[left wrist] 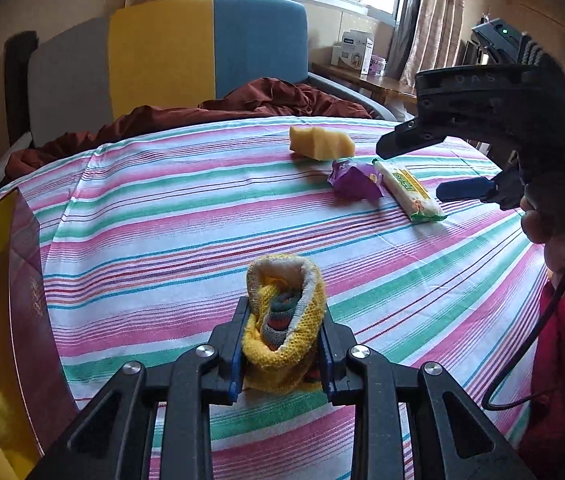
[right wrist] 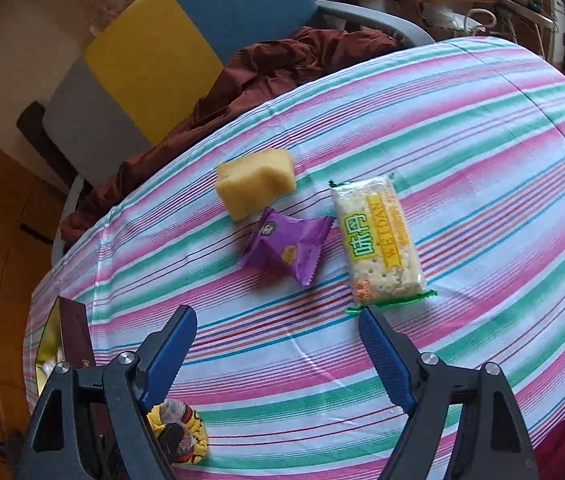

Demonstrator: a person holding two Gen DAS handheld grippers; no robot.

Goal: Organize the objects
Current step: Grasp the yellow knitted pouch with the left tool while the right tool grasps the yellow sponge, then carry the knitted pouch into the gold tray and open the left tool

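Left wrist view: the left gripper (left wrist: 282,344) is closed on a rolled knitted cloth (left wrist: 282,320), yellow outside with grey, green and red stripes inside; its two blue-padded fingers (left wrist: 238,356) press the roll from either side above a striped tablecloth (left wrist: 162,240) of pink, green and white bands. At the left edge stands a box (left wrist: 22,300) with a dark maroon wall and a gold lining, with pale items partly visible inside. Farther across the cloth lie three items close together: a yellow sponge block (left wrist: 320,143), a purple snack packet (left wrist: 356,179) just beside it, and a white cracker packet (left wrist: 410,190) with green ends touching or nearly touching the purple one. The right gripper (left wrist: 442,168) hangs over the cracker packet from the right, its jaws apart and holding nothing. Behind the table are rumpled dark red fabric (left wrist: 242,100) and a chair (left wrist: 202,48) with grey, yellow and blue back panels.

Right wrist view: the right gripper (right wrist: 278,356) stands wide open and empty, its right finger tip just beside the near end of the cracker packet (right wrist: 378,240). The purple snack packet (right wrist: 288,244) lies between that packet and the sponge block (right wrist: 256,188). The knitted cloth (right wrist: 196,436) shows at lower left, partly hidden.
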